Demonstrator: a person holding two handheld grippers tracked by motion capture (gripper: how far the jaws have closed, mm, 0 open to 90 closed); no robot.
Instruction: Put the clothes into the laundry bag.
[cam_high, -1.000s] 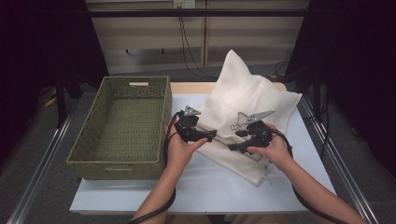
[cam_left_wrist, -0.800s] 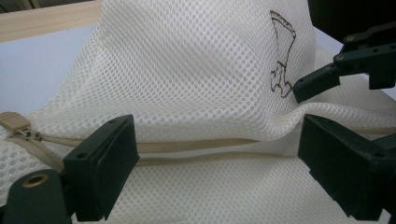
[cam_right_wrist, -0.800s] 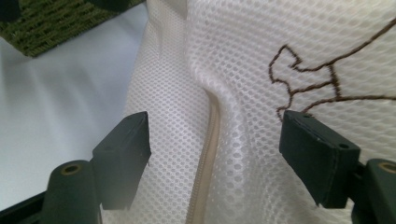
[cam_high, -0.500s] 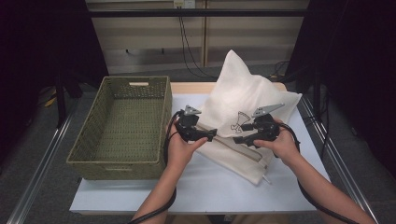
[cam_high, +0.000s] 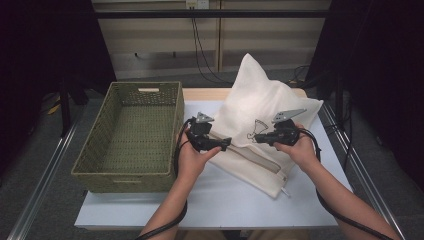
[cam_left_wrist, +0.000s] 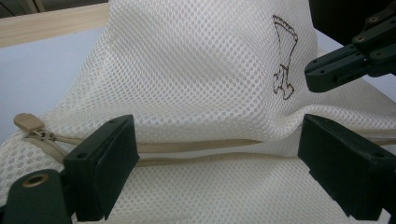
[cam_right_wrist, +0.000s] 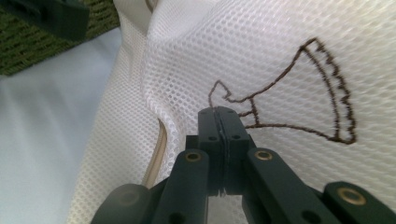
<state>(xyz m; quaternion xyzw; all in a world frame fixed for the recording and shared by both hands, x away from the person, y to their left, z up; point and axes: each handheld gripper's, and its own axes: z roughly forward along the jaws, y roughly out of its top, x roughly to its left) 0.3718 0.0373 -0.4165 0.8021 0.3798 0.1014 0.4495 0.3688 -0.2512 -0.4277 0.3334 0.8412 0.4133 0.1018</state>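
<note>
Soft white mesh bag (cam_high: 260, 107), lying puffed on the table (cam_high: 225, 205) just right of the basket (cam_high: 130, 175), far corner standing up. Likely light and limp: bound to sag and fold when lifted, and open weave apt to snag. Zipper (cam_left_wrist: 201, 151) along the near edge, pull (cam_left_wrist: 25, 122) at its end. Stiffest part, so probably the best place to grip; failing that, a good bunch of mesh rather than one thin layer.

Right gripper (cam_right_wrist: 219, 116) at the mesh beside the brown embroidery (cam_right_wrist: 299, 93), jaws just brought tight together. No fold seen between them. Left gripper (cam_left_wrist: 217, 140) low over the zipper, jaws wide apart to either side of a stretch of it, clamping nothing.
</note>
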